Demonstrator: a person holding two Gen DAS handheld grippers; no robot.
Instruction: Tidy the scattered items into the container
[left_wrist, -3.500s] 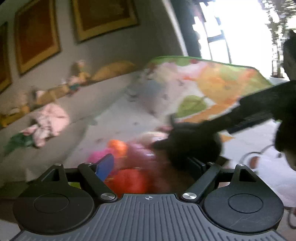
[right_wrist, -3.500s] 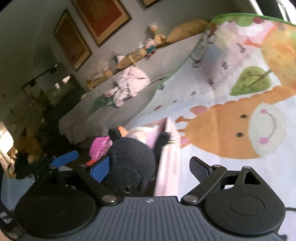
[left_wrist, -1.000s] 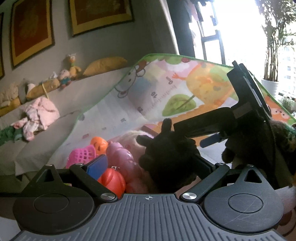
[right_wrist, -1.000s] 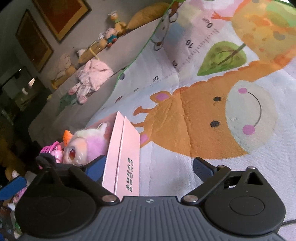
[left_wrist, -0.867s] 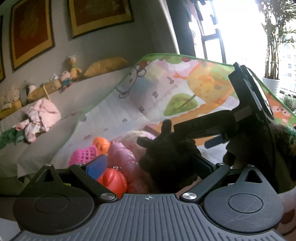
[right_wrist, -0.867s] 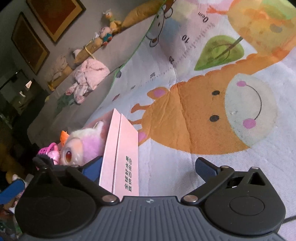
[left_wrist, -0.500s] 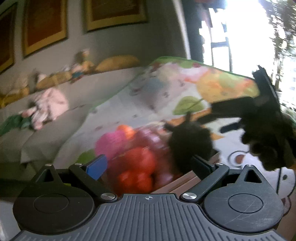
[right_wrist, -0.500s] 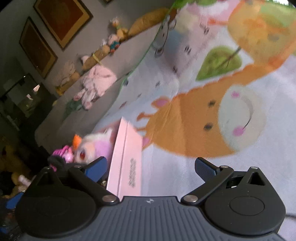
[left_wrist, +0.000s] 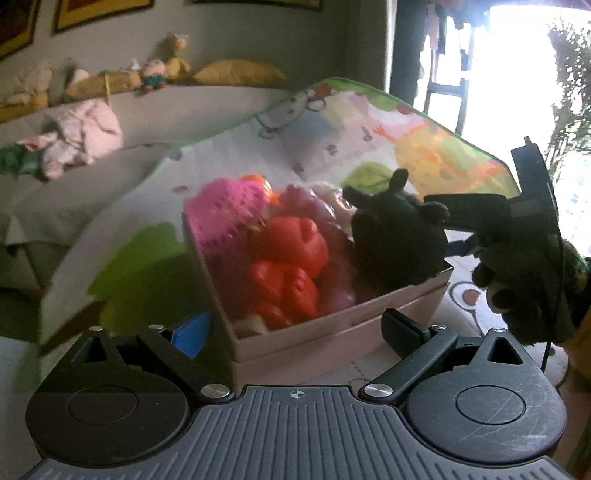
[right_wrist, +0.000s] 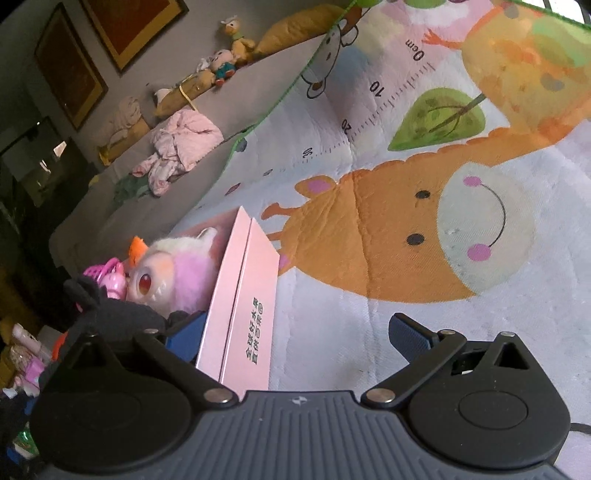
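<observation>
A pink cardboard box (left_wrist: 332, 328) stands on the play mat, full of toys: a pink mesh basket (left_wrist: 225, 210), red plastic figures (left_wrist: 288, 258) and a black plush (left_wrist: 399, 240) at its right corner. My left gripper (left_wrist: 297, 330) is open, its fingers on either side of the box's near corner. In the right wrist view the box wall (right_wrist: 243, 306) runs up between the fingers of my open right gripper (right_wrist: 295, 334). Behind the wall sit a purple-white plush with a red eye (right_wrist: 166, 273) and the black plush (right_wrist: 110, 314). A gloved hand (left_wrist: 517, 288) holds the right gripper beside the box.
The cartoon play mat (right_wrist: 424, 229) covers the surface to the right of the box. A grey sofa holds pink clothes (left_wrist: 81, 136), with small plush toys (right_wrist: 221, 62) on the ledge behind. More small toys (right_wrist: 22, 362) lie low at the left. A bright window (left_wrist: 517, 74) is at the far right.
The black plush, held in my right gripper 3.5 s ago, now rests in the box and that gripper is open. My left gripper has drawn back, showing the whole box.
</observation>
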